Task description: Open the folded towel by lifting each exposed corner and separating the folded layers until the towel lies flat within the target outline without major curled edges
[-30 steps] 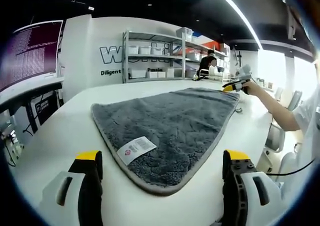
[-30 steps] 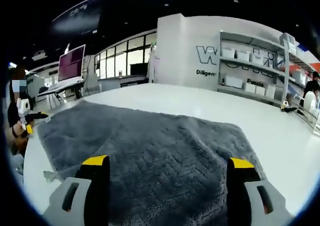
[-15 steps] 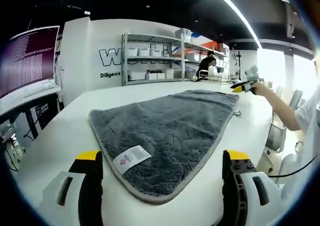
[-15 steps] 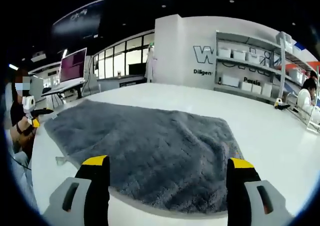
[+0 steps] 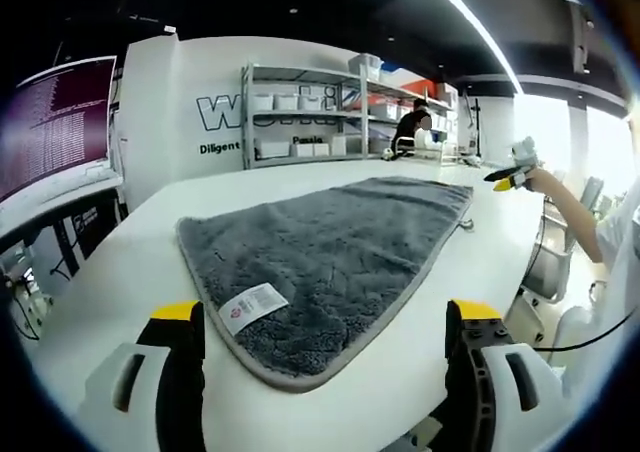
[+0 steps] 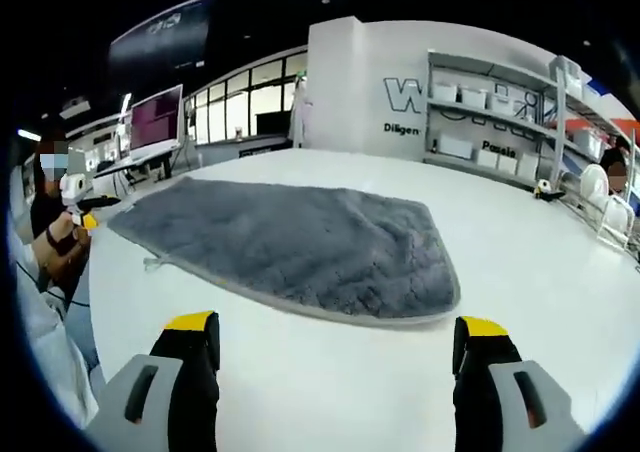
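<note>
Towel [image 5: 330,247], grey with a lighter bound edge, lies spread flat on the white table [image 5: 130,272]. In the left gripper view, its rounded near corner sits ahead of and between the jaws of the left gripper [image 5: 318,317], apart from both yellow-tipped jaws. A white care label [image 5: 245,308] lies on the towel near that corner, closer to the left jaw. The left gripper's jaws are spread wide and hold nothing. At the towel's far corner, a small hanging loop [image 5: 466,224] protrudes from the edge. Beyond it, the right gripper [image 5: 508,179] shows in the person's hand, clear of the towel.

In the right gripper view, the towel [image 6: 290,242] lies ahead of the right gripper [image 6: 336,330], with bare table between the towel edge and the jaws. These jaws are likewise spread apart and empty. The left gripper [image 6: 82,212] appears at the far left, beside the towel's far end. Metal shelving [image 5: 310,112] stands behind the table.
</note>
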